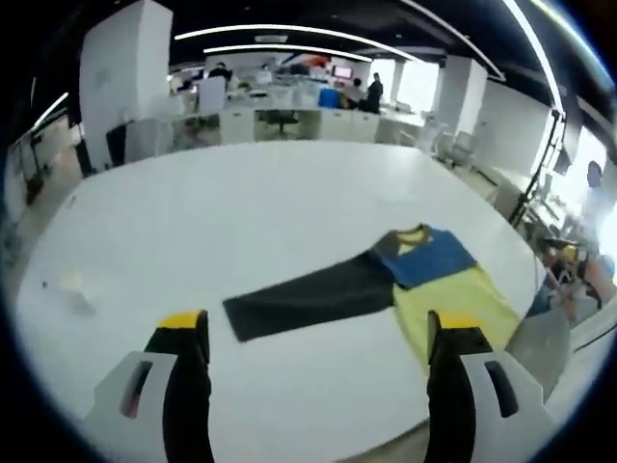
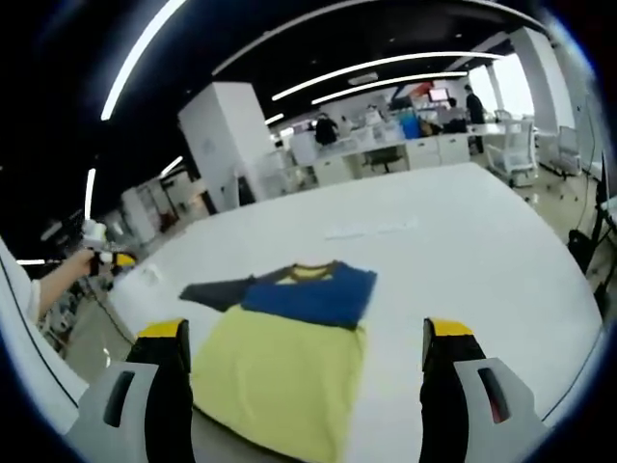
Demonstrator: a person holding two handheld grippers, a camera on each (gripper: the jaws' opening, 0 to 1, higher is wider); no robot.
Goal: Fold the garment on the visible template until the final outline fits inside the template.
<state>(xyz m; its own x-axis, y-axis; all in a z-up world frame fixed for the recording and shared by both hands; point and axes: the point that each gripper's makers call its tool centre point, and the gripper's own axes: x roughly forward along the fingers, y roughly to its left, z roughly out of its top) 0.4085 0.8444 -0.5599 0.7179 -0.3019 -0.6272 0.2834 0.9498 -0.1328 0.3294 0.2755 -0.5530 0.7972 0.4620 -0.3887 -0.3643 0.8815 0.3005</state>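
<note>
A garment lies flat on the white table [image 1: 241,222], with a blue chest [image 1: 429,258], a yellow lower part [image 1: 453,304] and one dark grey sleeve [image 1: 308,299] stretched out sideways. My left gripper [image 1: 318,326] hangs open over the table just short of that sleeve, nothing between its fingers. In the right gripper view the garment's yellow hem [image 2: 280,376] is nearest, the blue part [image 2: 313,294] beyond, the grey sleeve [image 2: 217,292] to the left. My right gripper [image 2: 307,333] stands open above the yellow part. The left gripper [image 2: 104,258] shows far left in a person's hand.
A faint pale strip [image 2: 371,230] marks the table beyond the garment. A small white scrap [image 1: 72,282] lies far left. Table edges run close to the hem. Office desks [image 1: 289,121], chairs, a white pillar [image 2: 222,145] and people stand behind.
</note>
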